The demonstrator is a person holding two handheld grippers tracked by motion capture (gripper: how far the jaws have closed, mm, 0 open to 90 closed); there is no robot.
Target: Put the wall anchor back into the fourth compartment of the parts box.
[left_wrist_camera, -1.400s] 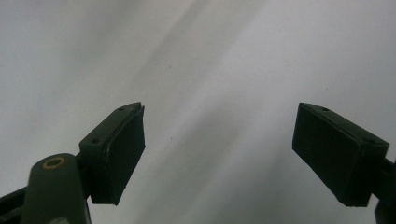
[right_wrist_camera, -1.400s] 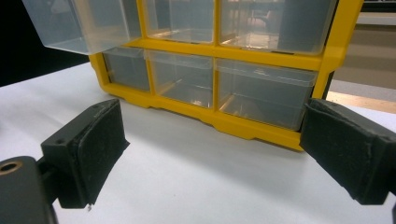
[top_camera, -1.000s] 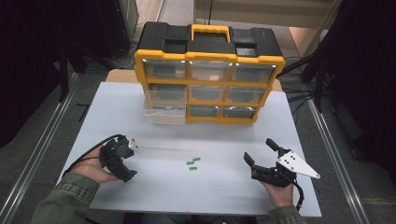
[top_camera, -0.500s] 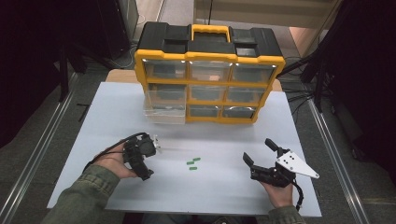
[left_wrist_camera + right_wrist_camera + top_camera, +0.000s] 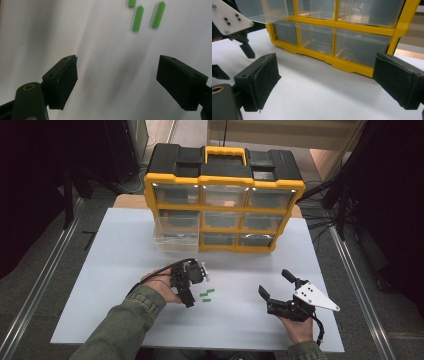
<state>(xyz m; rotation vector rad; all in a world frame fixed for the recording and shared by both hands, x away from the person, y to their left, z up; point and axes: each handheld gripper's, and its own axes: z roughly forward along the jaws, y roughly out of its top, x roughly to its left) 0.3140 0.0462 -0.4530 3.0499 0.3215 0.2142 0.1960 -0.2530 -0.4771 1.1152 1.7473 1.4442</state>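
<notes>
Here, left gripper [image 5: 192,287] agape beside green plugs [image 5: 206,293], bare table [image 5: 240,325] around

A white rectangular table top [image 5: 100,270] fills the middle of the high view, lit evenly from above. Metal rails [image 5: 47,270] run along the floor on both of its long sides. The grey floor [image 5: 30,285] beyond them falls into shadow, and dark equipment [image 5: 60,165] stands in the gloom at the left. Black cables [image 5: 325,202] trail over the floor at the right. Behind the table, a pale wooden surface [image 5: 280,132] catches warmer light.
</notes>
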